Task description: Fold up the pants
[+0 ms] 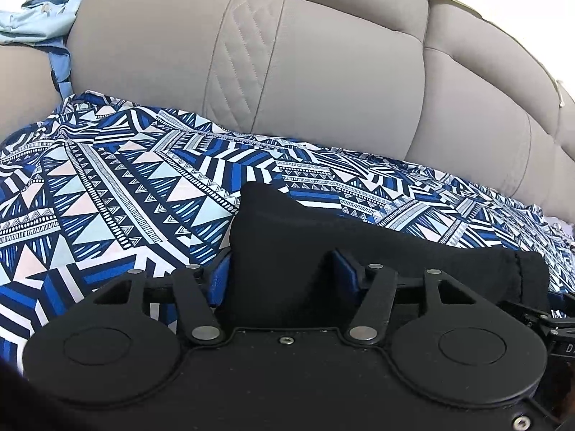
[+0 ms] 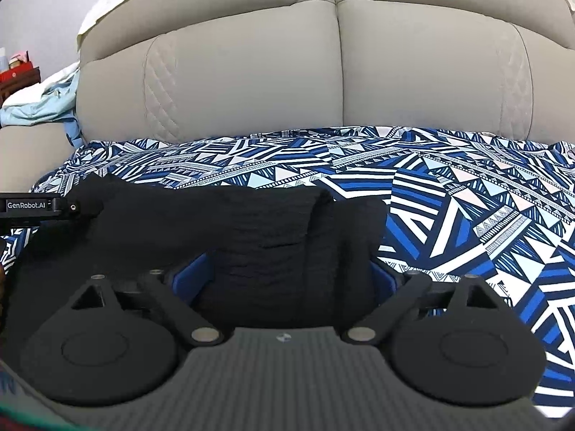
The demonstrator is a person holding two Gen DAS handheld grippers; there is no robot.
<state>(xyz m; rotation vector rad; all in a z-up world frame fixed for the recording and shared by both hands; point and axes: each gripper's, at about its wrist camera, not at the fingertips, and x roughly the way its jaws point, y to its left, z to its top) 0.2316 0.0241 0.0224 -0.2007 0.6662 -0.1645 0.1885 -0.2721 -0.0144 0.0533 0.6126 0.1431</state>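
Note:
The black pants (image 2: 201, 222) lie bunched on a blue, white and black patterned sheet (image 2: 449, 208) on a sofa seat. In the left wrist view, black cloth (image 1: 287, 244) fills the gap between the blue pads (image 1: 343, 269) of my left gripper (image 1: 284, 273); the jaws stand apart with the cloth between them. In the right wrist view, a thick fold of black pants (image 2: 287, 251) fills the gap of my right gripper (image 2: 287, 280) between its blue pads (image 2: 381, 273). The left gripper's body (image 2: 32, 206) shows at the left edge, by the pants.
Beige padded sofa backrest (image 2: 287, 72) rises behind the sheet (image 1: 107, 179). Light blue clothes (image 1: 36, 18) lie on the left armrest and also show in the right wrist view (image 2: 43, 104). A red box (image 2: 18, 72) sits on a dark shelf at far left.

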